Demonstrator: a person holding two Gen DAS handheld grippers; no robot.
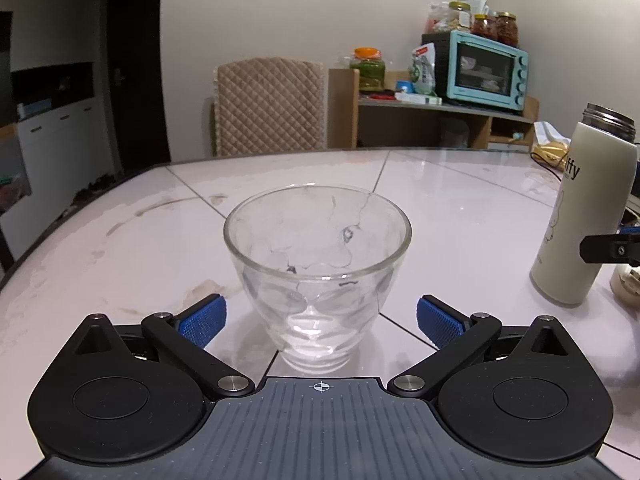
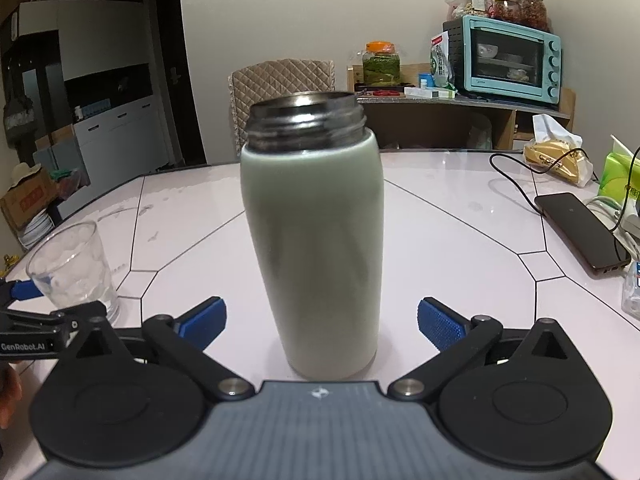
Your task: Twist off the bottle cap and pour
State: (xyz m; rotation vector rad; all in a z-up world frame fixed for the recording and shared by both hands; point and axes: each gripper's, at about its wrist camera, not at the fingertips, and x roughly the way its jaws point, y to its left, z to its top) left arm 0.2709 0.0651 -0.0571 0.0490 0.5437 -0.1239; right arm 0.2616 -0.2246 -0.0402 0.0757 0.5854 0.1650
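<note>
On the desk (image 2: pixel 460 232), front and centre of the right wrist view: bottle (image 2: pixel 316 236), upright, cap already off, bare steel threads showing at the neck. No cap anywhere in either view, so can't say where it ended up. Unscrewing part looks done; pouring still to go, going by the glass (image 1: pixel 318 276) looking empty and dry.

Right gripper (image 2: pixel 322 320) jaws spread wide either side of the bottle's lower body, not touching it. Left gripper (image 1: pixel 322 320) same deal around the glass, blue pads apart from the wall, nothing pinched.

Bottle and glass well apart, glass off to the bottle's left, plain desk between them, so plenty of room to carry the bottle across and tip. Tighter on the right side: phone (image 2: pixel 580 232) with its cable, tissue box (image 2: pixel 622 174), other clutter near that edge. Probably best to swing left, away from all that.
</note>
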